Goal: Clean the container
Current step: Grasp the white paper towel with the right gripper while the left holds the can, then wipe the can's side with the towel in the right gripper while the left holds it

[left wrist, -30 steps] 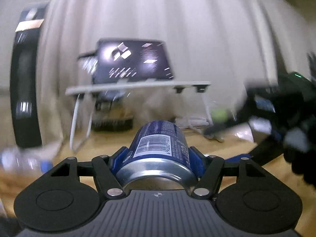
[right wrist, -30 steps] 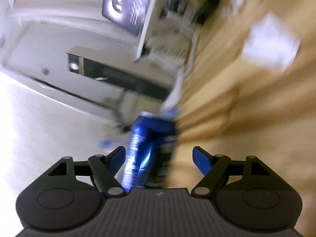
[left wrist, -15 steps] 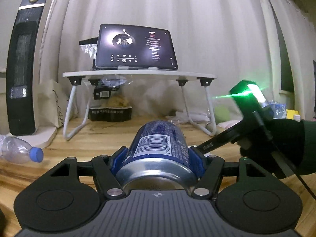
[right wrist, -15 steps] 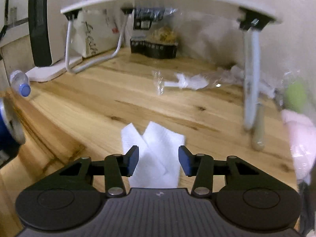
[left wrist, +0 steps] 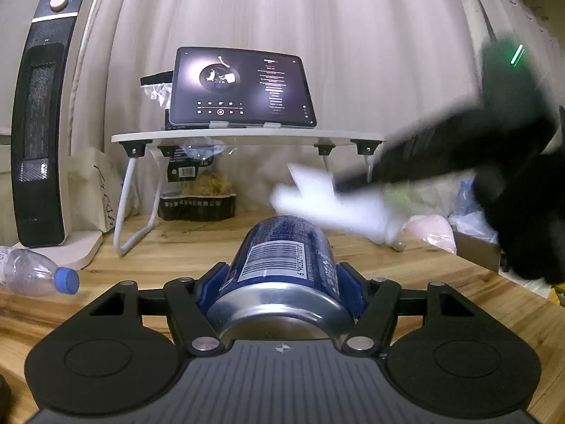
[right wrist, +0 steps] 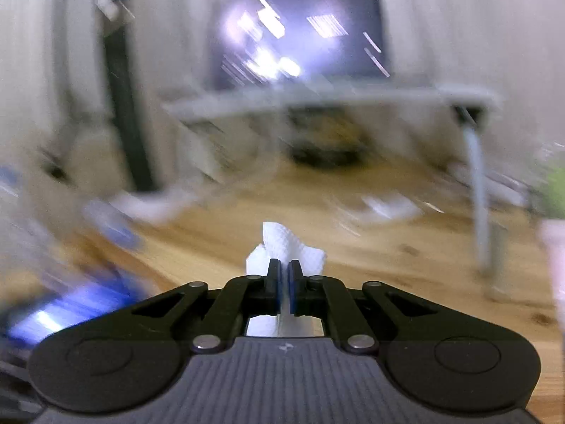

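My left gripper (left wrist: 282, 275) is shut on a blue drink can (left wrist: 282, 258), held lengthwise with its silver base toward the camera, above the wooden floor. My right gripper (right wrist: 284, 272) is shut on a white paper tissue (right wrist: 286, 243) that sticks out past the fingertips. In the left wrist view the right gripper (left wrist: 353, 185) comes in blurred from the right, and its tissue (left wrist: 335, 205) hangs just beyond and above the can's far end. The can shows as a blue blur at the lower left of the right wrist view (right wrist: 60, 307).
A low white folding table (left wrist: 247, 138) carries a lit tablet (left wrist: 243, 88). A black tower heater (left wrist: 39, 116) stands at the left. A clear plastic bottle (left wrist: 31, 272) lies on the wooden floor (left wrist: 176, 247). Bags and clutter lie at the right (left wrist: 469, 219).
My right gripper closed on the tissue that lay on the floor, lifted it and swung it left toward the can. My left gripper held the can still.
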